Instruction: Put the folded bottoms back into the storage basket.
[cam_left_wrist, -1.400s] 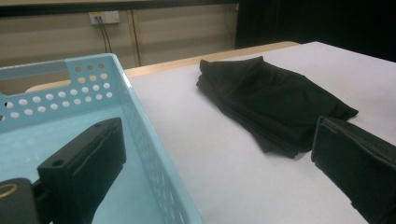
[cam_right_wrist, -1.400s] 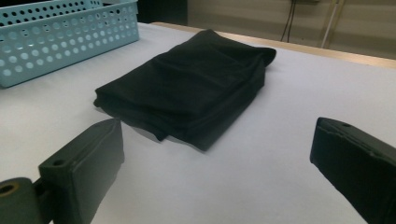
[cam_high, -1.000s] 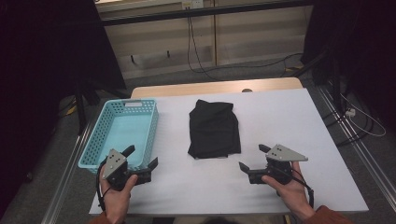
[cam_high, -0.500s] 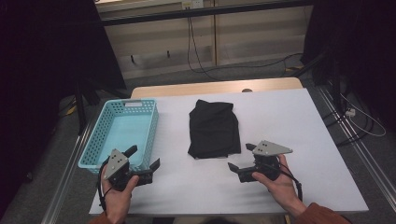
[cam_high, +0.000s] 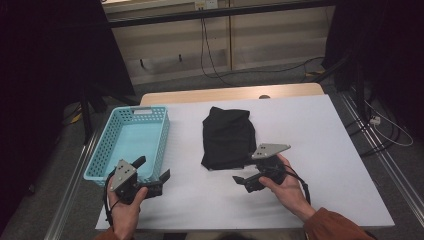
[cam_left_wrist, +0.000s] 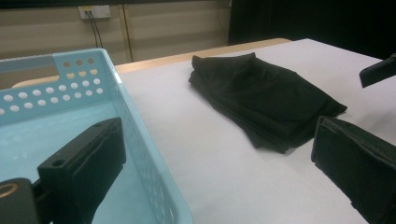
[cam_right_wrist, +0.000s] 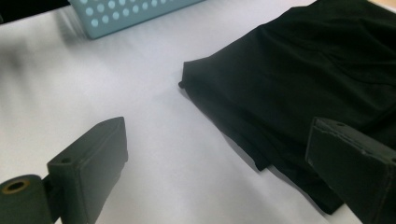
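A folded black cloth (cam_high: 227, 136) lies in the middle of the white table (cam_high: 325, 135). My right gripper (cam_high: 243, 170) is open at the cloth's near right corner, jaws pointing left. In the right gripper view the cloth (cam_right_wrist: 322, 70) lies partly between the wide jaws of the gripper (cam_right_wrist: 217, 140), its near edge just ahead of the right jaw. My left gripper (cam_high: 152, 169) is open beside the near right corner of a turquoise basket (cam_high: 164, 137). In the left gripper view the gripper (cam_left_wrist: 219, 140) has its left jaw over the basket (cam_left_wrist: 144, 144), and the cloth (cam_left_wrist: 266, 100) lies ahead.
The basket is empty and stands at the table's left edge. A jaw of the other gripper (cam_left_wrist: 379, 70) shows at the right of the left gripper view. Cables run over the floor behind the table, and a metal rail lines each side.
My right gripper has moved left across the table to the cloth's near right corner. The left gripper has hardly moved.
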